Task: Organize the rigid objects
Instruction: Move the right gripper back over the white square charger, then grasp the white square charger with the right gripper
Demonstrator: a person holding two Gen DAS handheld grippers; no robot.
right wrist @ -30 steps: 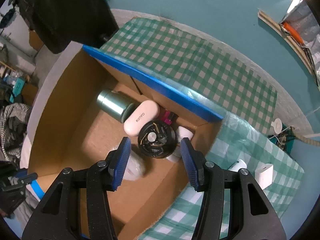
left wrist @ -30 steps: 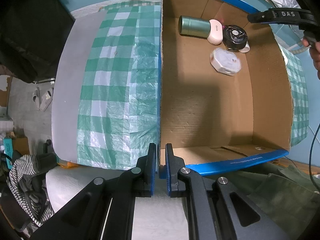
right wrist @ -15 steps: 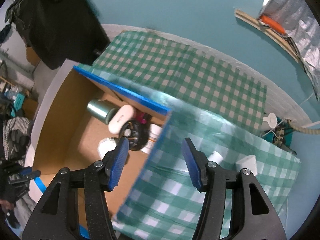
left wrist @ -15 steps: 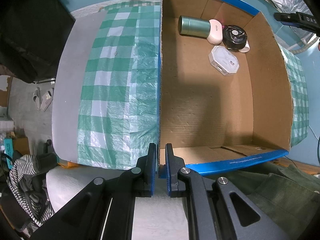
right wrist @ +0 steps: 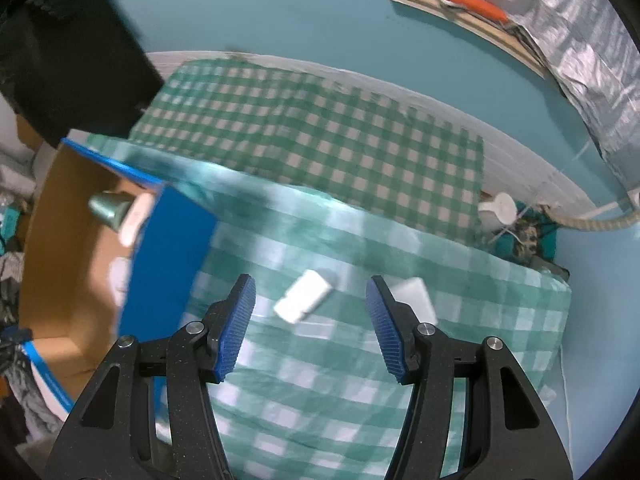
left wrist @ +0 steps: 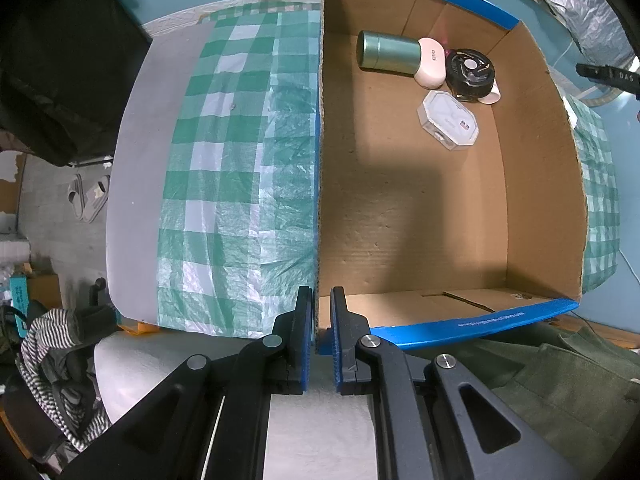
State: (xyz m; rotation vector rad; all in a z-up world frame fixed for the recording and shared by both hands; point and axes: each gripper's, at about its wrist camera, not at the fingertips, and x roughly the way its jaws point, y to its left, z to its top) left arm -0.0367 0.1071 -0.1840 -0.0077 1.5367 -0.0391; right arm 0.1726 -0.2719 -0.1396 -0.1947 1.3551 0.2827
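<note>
An open cardboard box (left wrist: 536, 160) with blue edges holds a green can (left wrist: 388, 54), a pink-white case (left wrist: 430, 62), a black round fan (left wrist: 470, 74) and a clear octagonal case (left wrist: 448, 120) at its far end. My left gripper (left wrist: 319, 300) is shut on the box's near corner wall. My right gripper (right wrist: 310, 292) is open and empty above the checked cloth, right of the box (right wrist: 80, 264). A white block (right wrist: 304, 296) lies between its fingers further on, and a second white block (right wrist: 414, 296) lies by the right finger.
A green checked cloth (left wrist: 240, 160) covers the table on both sides of the box. A white plug and cables (right wrist: 500, 208) lie at the table's far right edge. Green fabric (left wrist: 540, 368) lies near the box's front. A black object (left wrist: 60, 60) stands at the far left.
My right gripper has moved right, from over the box's far end out to above the cloth and the white blocks. My left gripper has stayed shut on the box corner.
</note>
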